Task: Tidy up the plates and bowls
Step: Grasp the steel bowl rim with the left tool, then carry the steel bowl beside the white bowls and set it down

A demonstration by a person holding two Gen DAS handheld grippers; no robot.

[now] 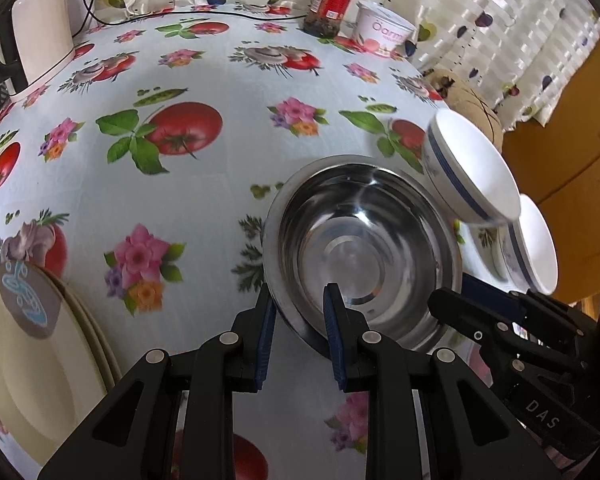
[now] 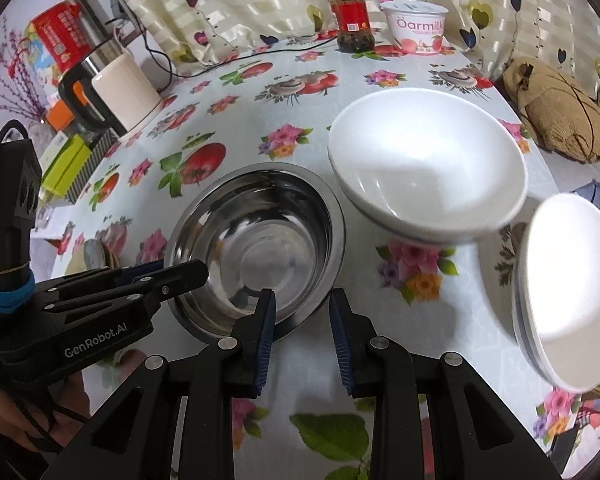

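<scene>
Two grippers flank the steel bowl point(image 1: 364, 248) at lower centre of frame on the counter point(image 1: 204, 184): left gripper point(image 1: 300, 300) straddles its near rim, jaws apart; right gripper point(image 2: 302, 304) gapes just beside, rim unclamped

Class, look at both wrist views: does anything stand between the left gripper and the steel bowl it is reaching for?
Nothing visible does. The left gripper is open and already straddles the near rim of the steel bowl, one finger outside and one inside. The right gripper waits beside the rim.
</scene>
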